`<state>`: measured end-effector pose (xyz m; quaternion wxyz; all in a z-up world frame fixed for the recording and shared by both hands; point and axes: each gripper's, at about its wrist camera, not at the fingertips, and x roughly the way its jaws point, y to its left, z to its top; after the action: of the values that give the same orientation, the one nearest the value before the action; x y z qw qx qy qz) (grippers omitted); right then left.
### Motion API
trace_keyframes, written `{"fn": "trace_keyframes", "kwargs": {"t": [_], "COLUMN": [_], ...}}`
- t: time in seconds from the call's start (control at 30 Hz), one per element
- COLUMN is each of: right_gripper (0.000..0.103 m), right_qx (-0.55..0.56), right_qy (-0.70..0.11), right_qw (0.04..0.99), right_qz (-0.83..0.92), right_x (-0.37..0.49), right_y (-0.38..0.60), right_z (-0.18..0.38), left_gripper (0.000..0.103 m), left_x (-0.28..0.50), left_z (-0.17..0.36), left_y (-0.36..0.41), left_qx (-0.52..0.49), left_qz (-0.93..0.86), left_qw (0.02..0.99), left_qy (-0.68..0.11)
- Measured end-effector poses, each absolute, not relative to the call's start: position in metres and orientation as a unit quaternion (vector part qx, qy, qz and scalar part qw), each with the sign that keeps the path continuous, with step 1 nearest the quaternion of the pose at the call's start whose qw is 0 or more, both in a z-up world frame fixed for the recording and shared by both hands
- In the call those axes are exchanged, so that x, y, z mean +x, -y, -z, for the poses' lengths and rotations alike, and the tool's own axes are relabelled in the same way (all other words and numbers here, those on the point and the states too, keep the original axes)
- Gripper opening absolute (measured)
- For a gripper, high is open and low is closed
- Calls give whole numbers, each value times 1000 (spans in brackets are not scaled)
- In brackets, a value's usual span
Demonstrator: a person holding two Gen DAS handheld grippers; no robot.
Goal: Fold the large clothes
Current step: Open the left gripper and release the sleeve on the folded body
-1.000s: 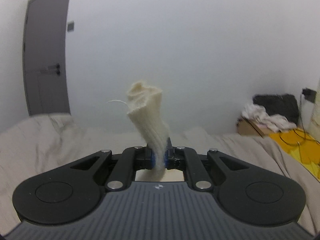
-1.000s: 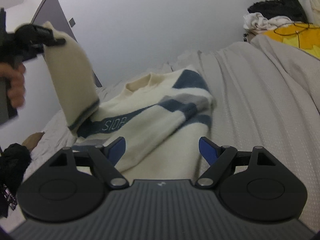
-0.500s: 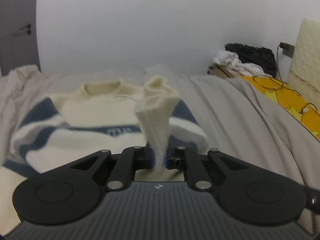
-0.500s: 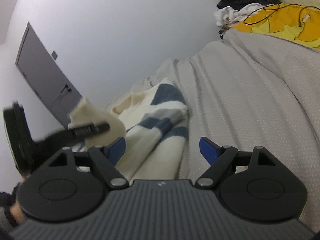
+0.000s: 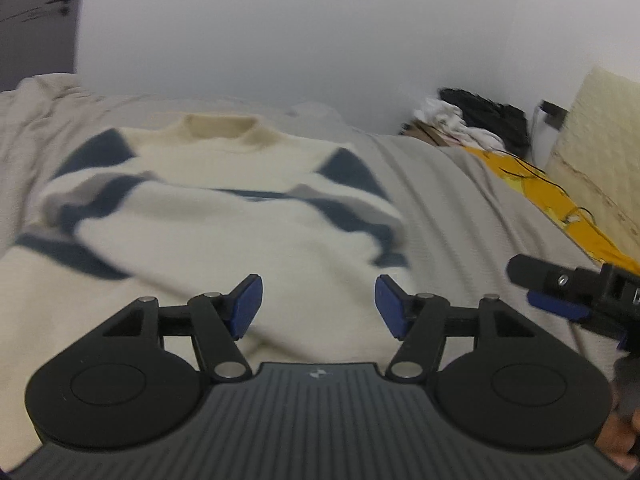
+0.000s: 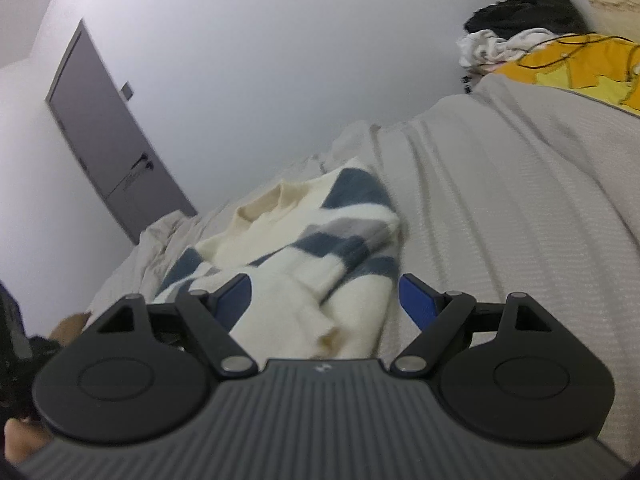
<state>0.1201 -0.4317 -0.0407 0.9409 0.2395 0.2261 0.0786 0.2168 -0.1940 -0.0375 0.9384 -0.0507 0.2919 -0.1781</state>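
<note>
Left tongs [image 5: 318, 306] had just been opening; jaws stood spread, nothing between them, cream cloth lying below. Right tongs [image 6: 325, 300] spread too, pinching nothing. Sweater [image 5: 224, 220], cream with navy and grey stripes, lay flat on the bed [image 5: 452, 200] straight ahead of both tongs, collar at the far end. Beyond it, to the right: pile of clothes [image 5: 472, 120], yellow sheet [image 5: 532, 188] with a black cable across it. Grey door [image 6: 108, 140] far left. Lettering on the sweater's dark band too blurred to read.
</note>
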Motion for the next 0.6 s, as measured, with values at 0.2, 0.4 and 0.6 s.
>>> {"fn": "trace_keyframes", "kwargs": {"t": [0.2,0.4,0.6], "right_gripper": [64,49,49], "right_qx": [199,136,111], "right_qy": [-249,-272,-304], "right_qw": [941,942,939], "right_qz": [-110,-141,-120], "right_x": [140,163,195], "right_y": [387,344,328], "right_z": [47,61,88], "left_gripper": [68,68,68], "left_x": [226,253,284], "left_z": [50,62,93], "left_y": [152,132,118], "left_qx": [-58,-59,-58], "left_qz": [147,130,109], "left_qw": [947,951,938], "left_qy": [-279,-274,-323]}}
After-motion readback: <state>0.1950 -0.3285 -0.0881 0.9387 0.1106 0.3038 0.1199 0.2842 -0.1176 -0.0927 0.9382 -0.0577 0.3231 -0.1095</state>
